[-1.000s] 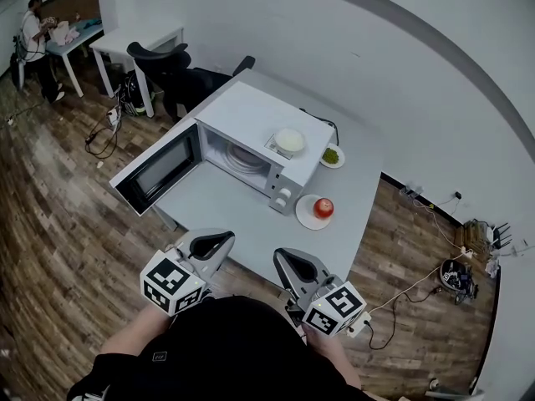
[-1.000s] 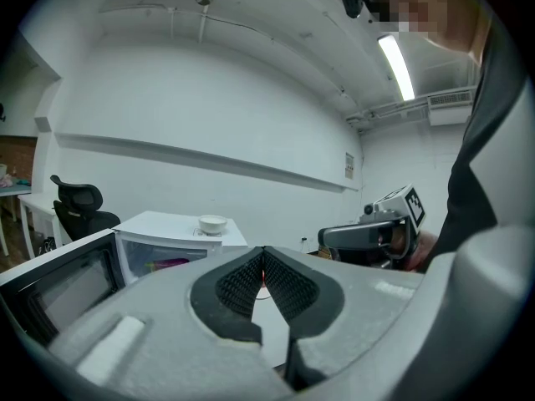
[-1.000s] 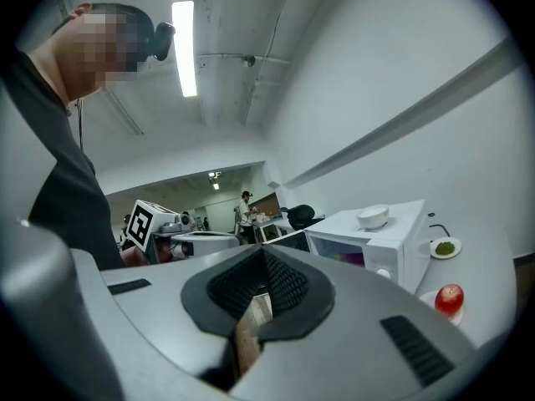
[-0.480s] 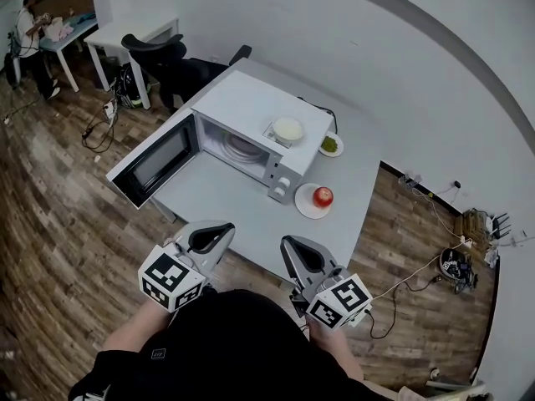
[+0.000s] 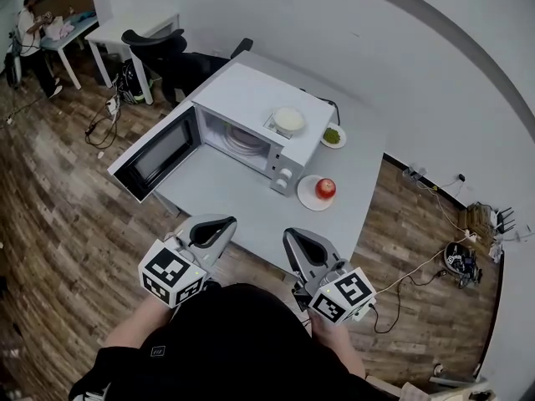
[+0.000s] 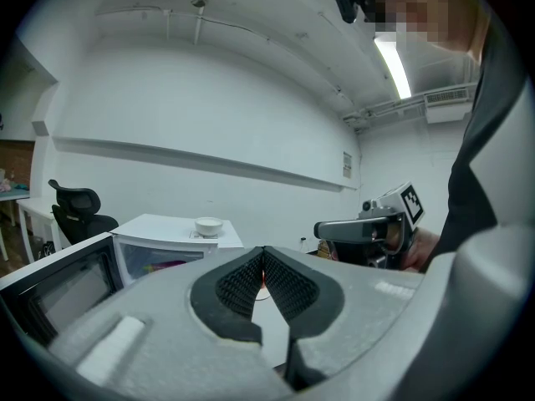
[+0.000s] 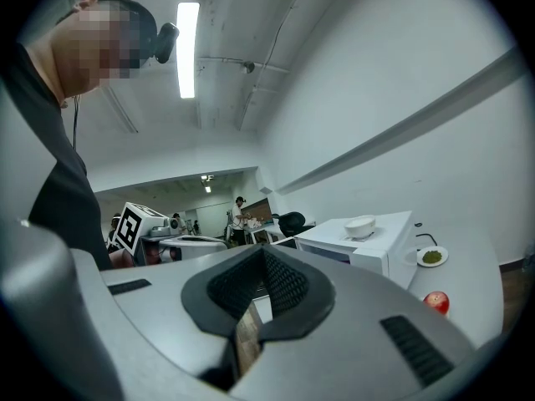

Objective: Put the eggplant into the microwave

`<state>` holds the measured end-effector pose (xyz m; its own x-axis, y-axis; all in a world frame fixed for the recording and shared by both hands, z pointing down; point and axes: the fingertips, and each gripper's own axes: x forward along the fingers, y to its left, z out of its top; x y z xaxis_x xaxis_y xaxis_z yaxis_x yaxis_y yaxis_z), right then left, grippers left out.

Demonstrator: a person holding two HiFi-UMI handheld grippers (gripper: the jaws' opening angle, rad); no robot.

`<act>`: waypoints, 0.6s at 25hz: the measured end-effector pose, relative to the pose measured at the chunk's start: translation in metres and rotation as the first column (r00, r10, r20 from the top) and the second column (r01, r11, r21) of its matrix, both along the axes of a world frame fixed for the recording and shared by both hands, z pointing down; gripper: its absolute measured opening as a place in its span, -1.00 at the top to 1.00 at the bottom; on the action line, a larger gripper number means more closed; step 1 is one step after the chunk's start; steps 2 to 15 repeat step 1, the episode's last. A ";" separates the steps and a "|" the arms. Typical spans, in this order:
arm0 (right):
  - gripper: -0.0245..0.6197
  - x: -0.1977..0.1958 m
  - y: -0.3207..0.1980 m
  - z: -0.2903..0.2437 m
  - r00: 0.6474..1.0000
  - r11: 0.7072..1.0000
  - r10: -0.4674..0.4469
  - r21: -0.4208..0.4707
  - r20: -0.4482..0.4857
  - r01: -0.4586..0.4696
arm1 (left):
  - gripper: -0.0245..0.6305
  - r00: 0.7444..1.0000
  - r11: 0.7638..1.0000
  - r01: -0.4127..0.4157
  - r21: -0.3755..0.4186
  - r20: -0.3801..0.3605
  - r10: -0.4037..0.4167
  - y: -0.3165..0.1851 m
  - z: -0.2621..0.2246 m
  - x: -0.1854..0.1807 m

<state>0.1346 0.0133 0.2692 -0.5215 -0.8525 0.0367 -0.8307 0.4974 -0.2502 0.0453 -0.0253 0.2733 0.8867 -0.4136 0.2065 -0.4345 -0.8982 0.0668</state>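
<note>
**Left gripper** (image 6: 263, 256): jaws closed pad to pad, nothing between them. It was held in the air at the near edge of the table (image 5: 226, 207).

**Right gripper** (image 7: 263, 256): also clenched and empty, beside the left one and level with it.

**Change over the last second:** slight. Both grippers kept their station short of the table and the view drifted a little. Nothing on the table moved.

**Microwave** (image 5: 259, 111): stood on the table with its door (image 5: 155, 161) swung fully open to the left. A white plate (image 5: 244, 140) lay in the cavity and a white bowl (image 5: 289, 119) sat on the roof.

**Other items:** a red apple (image 5: 325, 188) on a saucer (image 5: 308, 199) to the right of the microwave, and a small dish of something green (image 5: 333, 135) behind it.

**Eggplant:** not found in any view. Whether it lay inside the cavity could not be told.

**Assessment:** with both tools idle and shut, no carrying step appeared to be under way. The eggplant would have to be located first, or the task was already done.
</note>
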 end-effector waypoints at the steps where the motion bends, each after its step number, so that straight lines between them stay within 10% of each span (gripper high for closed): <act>1: 0.88 0.000 0.001 -0.001 1.000 1.000 -0.002 0.002 0.000 0.002 | 0.90 1.000 1.000 0.001 0.000 -0.001 -0.001 0.001 0.000 0.000; 15: 0.88 0.000 0.001 -0.001 1.000 1.000 -0.002 0.002 0.000 0.002 | 0.90 1.000 1.000 0.001 0.000 -0.001 -0.001 0.001 0.000 0.000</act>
